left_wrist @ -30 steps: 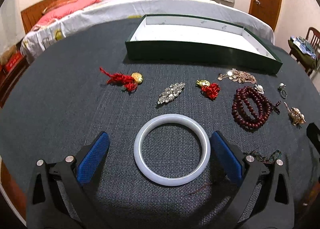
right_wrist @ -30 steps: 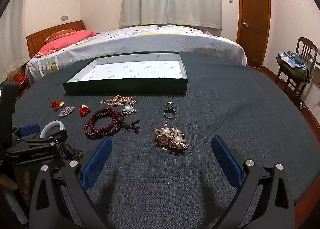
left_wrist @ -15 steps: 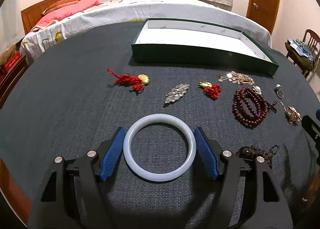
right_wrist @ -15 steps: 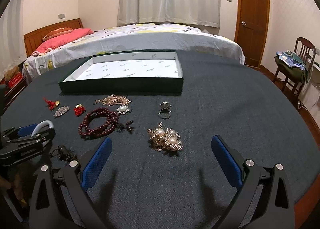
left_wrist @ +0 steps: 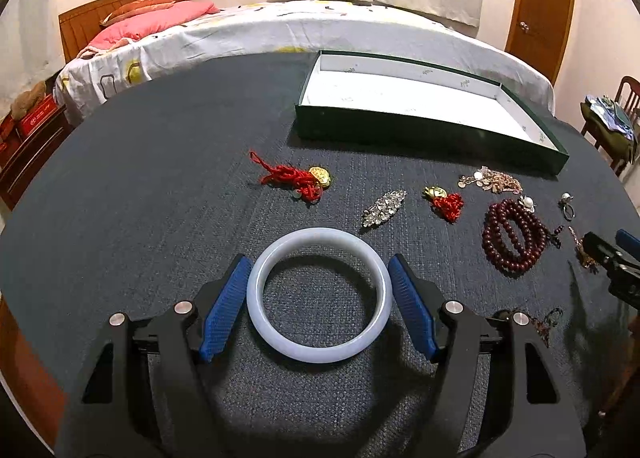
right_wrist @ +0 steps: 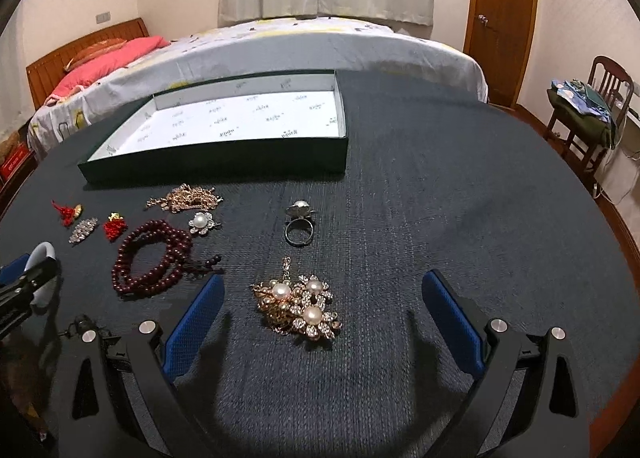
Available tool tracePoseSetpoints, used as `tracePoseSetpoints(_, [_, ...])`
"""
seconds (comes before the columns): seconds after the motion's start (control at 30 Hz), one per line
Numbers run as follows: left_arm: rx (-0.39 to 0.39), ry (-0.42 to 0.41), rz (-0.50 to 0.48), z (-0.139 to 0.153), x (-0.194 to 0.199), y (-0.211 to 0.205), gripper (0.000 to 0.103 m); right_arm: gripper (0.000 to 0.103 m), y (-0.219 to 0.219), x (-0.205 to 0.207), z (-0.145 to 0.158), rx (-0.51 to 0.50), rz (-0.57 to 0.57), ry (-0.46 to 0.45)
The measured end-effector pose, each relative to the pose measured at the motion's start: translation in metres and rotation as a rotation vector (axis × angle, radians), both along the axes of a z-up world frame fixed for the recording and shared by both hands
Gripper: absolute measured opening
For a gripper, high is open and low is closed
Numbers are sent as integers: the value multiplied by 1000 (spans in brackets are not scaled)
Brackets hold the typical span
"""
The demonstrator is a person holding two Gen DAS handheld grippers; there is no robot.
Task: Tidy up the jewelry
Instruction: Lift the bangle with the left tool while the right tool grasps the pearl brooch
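Observation:
A white bangle (left_wrist: 320, 352) sits between the blue pads of my left gripper (left_wrist: 318, 259), which is shut on it from both sides just over the dark tablecloth. My right gripper (right_wrist: 322, 277) is open and low over the table. A gold brooch with pearls (right_wrist: 298, 308) lies between its fingers, nearer the left one and touching neither. Beyond the brooch is a silver ring (right_wrist: 298, 232). The green box (right_wrist: 216, 170) with a white lining stands open at the back. The left gripper (right_wrist: 28, 282) also shows at the left edge of the right wrist view.
Loose pieces lie in a row before the box: two red tassel charms (left_wrist: 294, 178), a rhinestone brooch (left_wrist: 384, 208), a dark red bead bracelet (left_wrist: 514, 236), a gold chain (right_wrist: 186, 198) and a small pearl flower (right_wrist: 203, 223). A dark trinket (left_wrist: 540, 320) lies near the front edge. A bed stands behind the table.
The left jaws have come in from wide open onto the bangle's sides. The right gripper has moved forward and a little lower, so the pearl brooch now lies between its fingers.

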State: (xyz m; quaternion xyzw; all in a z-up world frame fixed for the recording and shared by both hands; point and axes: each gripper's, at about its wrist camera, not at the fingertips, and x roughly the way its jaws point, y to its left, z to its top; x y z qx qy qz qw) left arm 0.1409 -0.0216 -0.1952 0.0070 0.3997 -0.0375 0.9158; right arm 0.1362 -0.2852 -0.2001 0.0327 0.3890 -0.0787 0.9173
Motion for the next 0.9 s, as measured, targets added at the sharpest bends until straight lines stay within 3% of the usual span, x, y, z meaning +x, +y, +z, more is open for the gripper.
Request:
tracePoseSetpoints(0.03, [-4, 2, 1, 0, 1, 1, 69, 93, 1, 1, -1, -1, 6, 6])
tracePoseSetpoints(0.1, [-5, 3, 2, -1, 1, 1, 69, 65, 1, 3, -5, 2, 17, 34])
tracePoseSetpoints(0.13, [-8, 5, 4, -1, 1, 1, 69, 60, 1, 4, -7, 12, 20, 46])
tracePoseSetpoints(0.47, [-9, 0, 3, 0, 1, 2, 69, 58, 1, -7, -9, 31, 34, 46])
tracePoseSetpoints(0.57, [-8, -2, 1, 2, 0, 1, 69, 46, 2, -10, -7, 42, 49, 38])
tracePoseSetpoints(0.9, [-10, -16, -5, 7, -4, -5, 69, 43, -2, -22, -3, 68, 55, 15])
